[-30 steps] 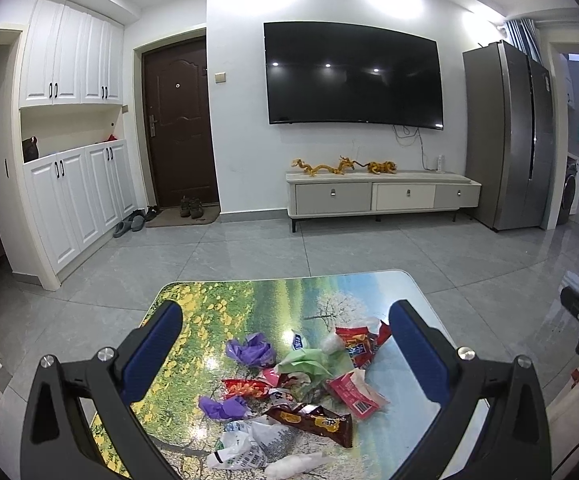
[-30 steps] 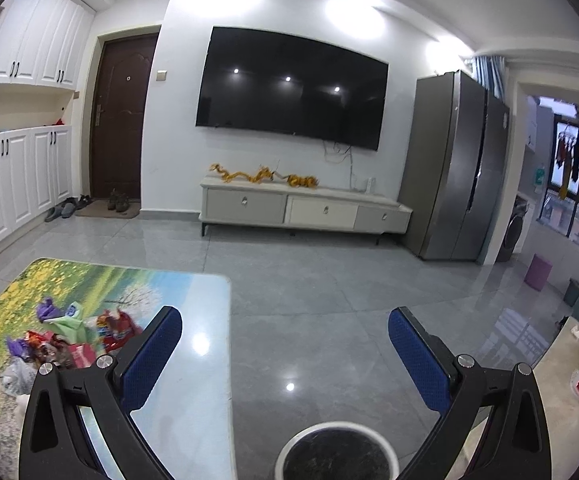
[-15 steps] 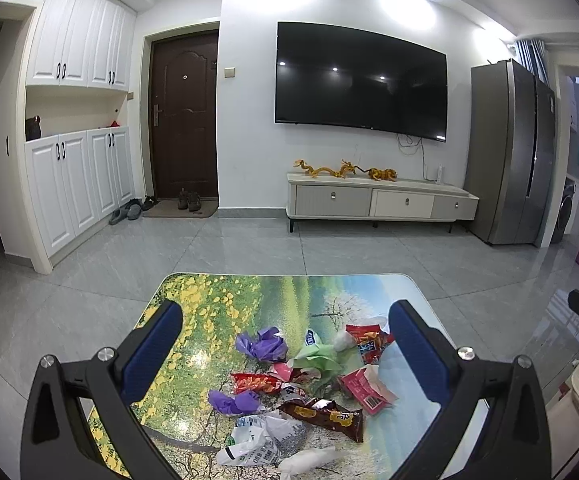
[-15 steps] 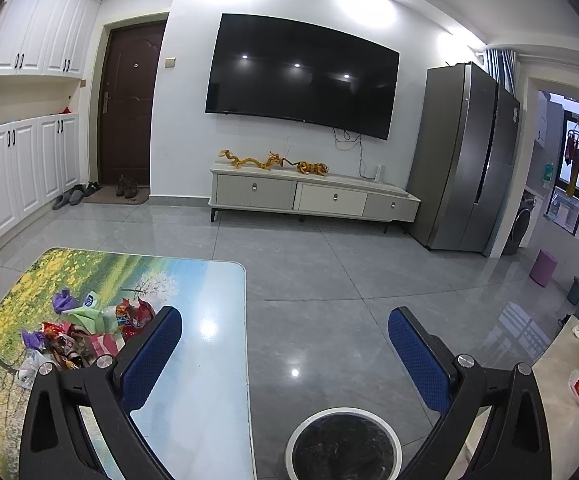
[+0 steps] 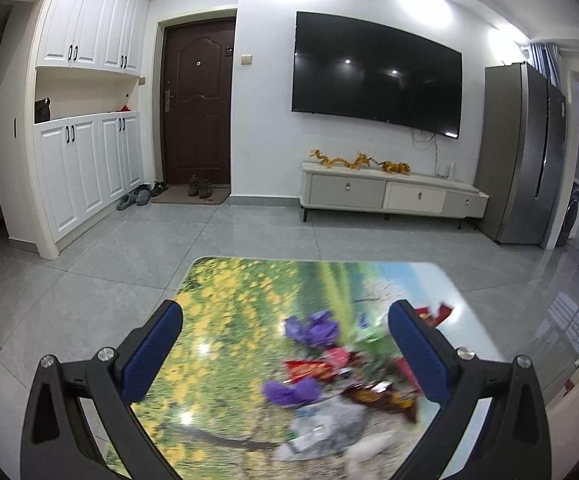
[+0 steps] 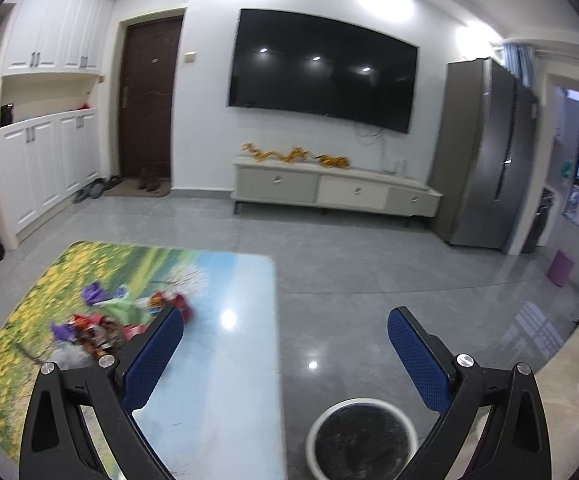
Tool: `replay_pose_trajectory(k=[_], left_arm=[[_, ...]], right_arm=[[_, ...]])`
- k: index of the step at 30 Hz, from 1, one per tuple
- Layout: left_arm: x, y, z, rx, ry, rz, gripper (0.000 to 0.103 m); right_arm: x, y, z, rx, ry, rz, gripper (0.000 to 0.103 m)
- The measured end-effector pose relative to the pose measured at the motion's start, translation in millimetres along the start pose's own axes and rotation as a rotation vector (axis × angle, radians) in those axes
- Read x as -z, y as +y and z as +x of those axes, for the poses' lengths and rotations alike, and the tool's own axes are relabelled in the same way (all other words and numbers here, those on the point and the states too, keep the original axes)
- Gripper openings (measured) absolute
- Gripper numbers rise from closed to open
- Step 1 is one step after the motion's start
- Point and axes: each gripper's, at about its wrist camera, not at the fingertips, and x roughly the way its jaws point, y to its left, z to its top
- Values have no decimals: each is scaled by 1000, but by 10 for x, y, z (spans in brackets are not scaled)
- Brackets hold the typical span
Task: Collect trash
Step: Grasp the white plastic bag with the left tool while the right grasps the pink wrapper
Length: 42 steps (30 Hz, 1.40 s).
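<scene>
Trash pile [image 5: 329,364] btwn open left tongs [image 5: 285,356], nothing gripped

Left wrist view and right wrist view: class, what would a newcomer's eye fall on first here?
First, the heap of bright wrappers on the flower-printed table, between the open left gripper's blue pads. Next, the big dark television on the far wall. Then the bin on the floor beneath the open right gripper.

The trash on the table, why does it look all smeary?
Left wrist view: the trash is streaked by motion blur, while the TV stays sharp. Right wrist view: the whole room is softly blurred, and ceiling lights glare off the table.
</scene>
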Motion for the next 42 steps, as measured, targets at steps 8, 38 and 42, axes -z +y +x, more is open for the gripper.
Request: replay_pose_trajectory(k=[8, 38, 42], left_arm=[[307, 315, 182, 101, 121, 48, 90], [1146, -148, 1180, 416, 531, 140, 45], [1154, -175, 1113, 427, 517, 154, 33]], right_arm=[[91, 438, 435, -200, 115, -5, 73], [501, 1414, 2040, -397, 465, -103, 55], [549, 1436, 2093, -414, 480, -106, 21]])
